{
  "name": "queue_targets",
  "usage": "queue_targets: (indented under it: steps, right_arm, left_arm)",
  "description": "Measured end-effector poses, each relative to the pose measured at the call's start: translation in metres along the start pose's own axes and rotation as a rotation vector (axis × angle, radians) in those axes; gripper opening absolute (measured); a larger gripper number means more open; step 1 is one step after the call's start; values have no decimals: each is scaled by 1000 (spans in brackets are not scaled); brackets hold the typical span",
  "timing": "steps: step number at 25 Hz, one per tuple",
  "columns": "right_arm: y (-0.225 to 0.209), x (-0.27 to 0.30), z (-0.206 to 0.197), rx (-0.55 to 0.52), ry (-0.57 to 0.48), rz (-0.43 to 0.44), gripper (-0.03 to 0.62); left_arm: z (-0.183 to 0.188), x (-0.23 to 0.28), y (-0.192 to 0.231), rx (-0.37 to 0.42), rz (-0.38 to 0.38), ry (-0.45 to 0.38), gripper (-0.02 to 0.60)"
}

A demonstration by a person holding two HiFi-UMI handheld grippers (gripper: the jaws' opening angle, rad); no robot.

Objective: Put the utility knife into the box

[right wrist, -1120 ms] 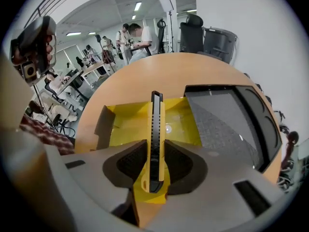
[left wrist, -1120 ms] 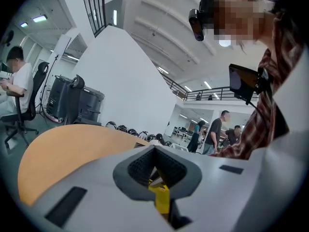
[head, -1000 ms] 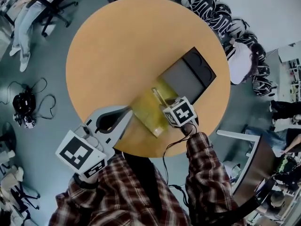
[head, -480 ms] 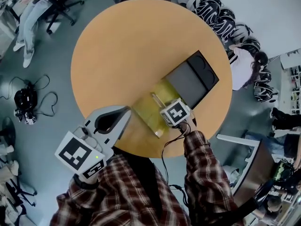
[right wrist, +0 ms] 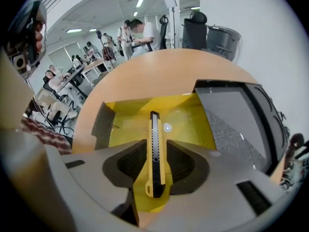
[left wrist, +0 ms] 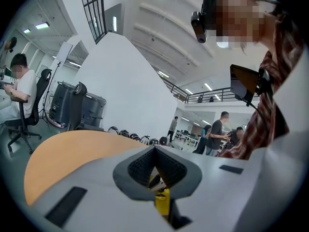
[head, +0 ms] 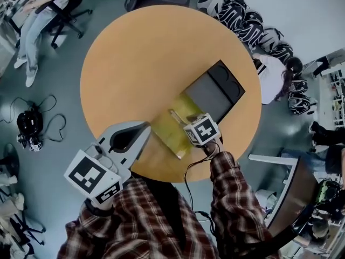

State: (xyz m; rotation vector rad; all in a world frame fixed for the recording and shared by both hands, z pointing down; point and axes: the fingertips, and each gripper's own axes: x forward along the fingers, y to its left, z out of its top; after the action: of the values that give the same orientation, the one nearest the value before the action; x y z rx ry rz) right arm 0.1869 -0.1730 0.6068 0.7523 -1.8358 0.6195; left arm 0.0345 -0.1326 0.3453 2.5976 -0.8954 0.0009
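The box (head: 173,129) lies open on the round orange table (head: 140,58), with a yellow inside (right wrist: 181,120) and a dark grey lid (head: 215,93) folded out to the far right. My right gripper (right wrist: 155,149) is shut on the utility knife (right wrist: 155,151), a yellow body with a black slider. The knife points forward just above the box's yellow floor. In the head view the knife (head: 178,118) sticks out ahead of the right gripper (head: 190,125). My left gripper (head: 143,128) hovers over the table's near-left edge, beside the box, jaws shut and holding nothing (left wrist: 154,151).
The lid (right wrist: 236,122) lies right of the knife. Seated people and office chairs (head: 59,9) are at the far left, a row of helmets (head: 242,20) and a person in white (head: 272,74) at the far right. Cables and a device (head: 29,125) lie on the floor.
The right gripper keeps the knife over the box with barely any shift. The left gripper has stayed in place. The head camera's framing has drifted slightly.
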Motion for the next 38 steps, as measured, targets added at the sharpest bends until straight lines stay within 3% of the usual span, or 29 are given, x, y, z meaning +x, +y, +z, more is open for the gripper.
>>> queue_targets:
  steps: [4,9,11,16,20,29,38]
  right_arm:
    - [1,-31,19,104,-127,12,124]
    - [7,-95,52,202,-366,-11,124]
    - [7,-129,67,232,-479,-54,123]
    - [10,-218,82,295,-748,-186,30]
    - [22,-271,80,321,-897,-246,14]
    - [43,-310,52,405,-1022,-314,12]
    - [44,-319,44,427,-1044,-338,12]
  left_arm:
    - [11,8,-7,23,-48,-6,11]
    - [26,22,-18,53,-118,-12,11]
    - [36,32,-22,68,-163,-17,11]
    - [51,58,-44,99,-261,-21,11]
    - [53,76,-64,111,-318,-12,11]
    - [45,93,-101,129,-410,16,11]
    - [42,100,-114,142,-444,33,11]
